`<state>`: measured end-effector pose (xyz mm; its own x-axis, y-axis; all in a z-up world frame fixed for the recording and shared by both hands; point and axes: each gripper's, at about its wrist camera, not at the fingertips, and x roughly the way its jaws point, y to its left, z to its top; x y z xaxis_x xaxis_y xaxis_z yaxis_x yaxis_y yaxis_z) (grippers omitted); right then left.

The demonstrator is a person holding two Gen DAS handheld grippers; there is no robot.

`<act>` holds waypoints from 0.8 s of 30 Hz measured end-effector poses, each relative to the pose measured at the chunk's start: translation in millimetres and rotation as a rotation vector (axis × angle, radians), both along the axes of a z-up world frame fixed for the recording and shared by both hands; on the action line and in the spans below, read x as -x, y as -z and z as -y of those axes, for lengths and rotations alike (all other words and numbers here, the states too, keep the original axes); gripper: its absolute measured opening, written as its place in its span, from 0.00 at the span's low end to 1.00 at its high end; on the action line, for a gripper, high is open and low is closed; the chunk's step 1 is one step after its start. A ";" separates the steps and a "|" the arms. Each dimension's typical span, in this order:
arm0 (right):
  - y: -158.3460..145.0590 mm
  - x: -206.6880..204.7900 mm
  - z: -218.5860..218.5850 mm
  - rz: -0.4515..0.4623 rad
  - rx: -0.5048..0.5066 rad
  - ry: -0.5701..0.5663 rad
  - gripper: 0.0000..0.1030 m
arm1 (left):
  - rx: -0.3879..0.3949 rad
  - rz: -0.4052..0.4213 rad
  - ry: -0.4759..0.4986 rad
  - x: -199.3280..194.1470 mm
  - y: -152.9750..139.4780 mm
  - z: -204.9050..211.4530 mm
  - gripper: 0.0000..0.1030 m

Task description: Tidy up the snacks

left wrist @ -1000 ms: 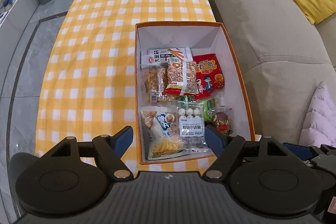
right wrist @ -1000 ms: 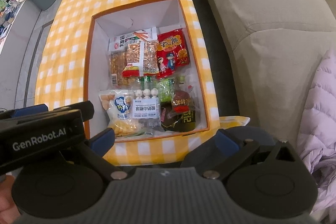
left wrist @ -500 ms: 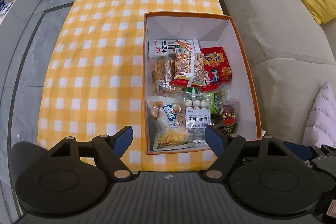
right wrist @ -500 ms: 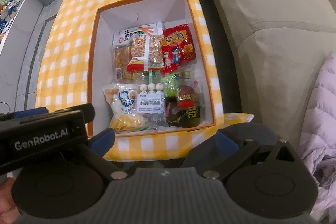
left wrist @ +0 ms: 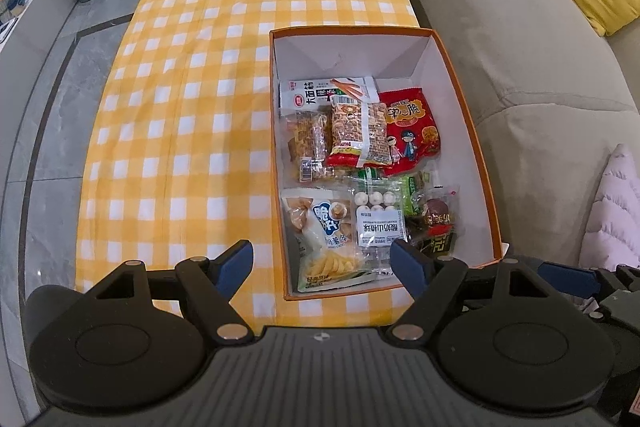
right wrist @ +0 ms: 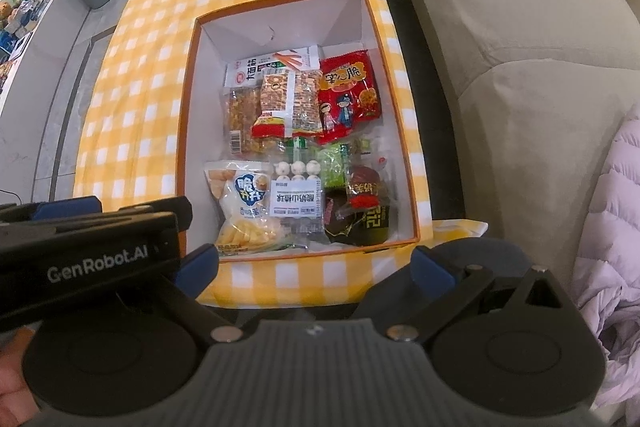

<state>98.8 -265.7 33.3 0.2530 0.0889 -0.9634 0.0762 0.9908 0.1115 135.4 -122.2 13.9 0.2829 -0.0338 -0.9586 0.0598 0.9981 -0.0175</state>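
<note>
**Both grippers empty, box dead ahead**

Left wrist view: left gripper (left wrist: 322, 261) spread wide, holding nothing. Snack box (left wrist: 486, 187) sits just ahead and slightly right, long axis running away from the fingers. Chip bag (left wrist: 324, 239) is nearest.

Right wrist view: right gripper (right wrist: 316, 261) also spread, empty. Box (right wrist: 182, 143) straight ahead; dark packet (right wrist: 366, 217) closest to it. Neither arm clearly nearer.

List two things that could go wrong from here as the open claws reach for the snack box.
1. The orange box sits at the tablecloth's sofa-side edge; a nudge might tip it off.
2. The peanut packet overlaps the red packet, so the right claw might drag both.
</note>
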 end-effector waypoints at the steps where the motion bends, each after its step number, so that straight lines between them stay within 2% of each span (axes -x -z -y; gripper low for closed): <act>1: 0.0 0.0 0.0 0.000 0.000 0.000 0.96 | -0.001 -0.001 -0.001 -0.1 0.0 0.0 0.89; 24: -4.6 7.3 -3.0 0.012 0.008 -0.008 0.96 | -0.001 0.008 -0.004 8.0 -5.1 -4.1 0.88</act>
<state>91.5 -262.6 37.9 0.2635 0.0833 -0.9611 0.0671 0.9923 0.1044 127.4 -118.2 19.0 0.2903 -0.0311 -0.9564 0.0556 0.9983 -0.0156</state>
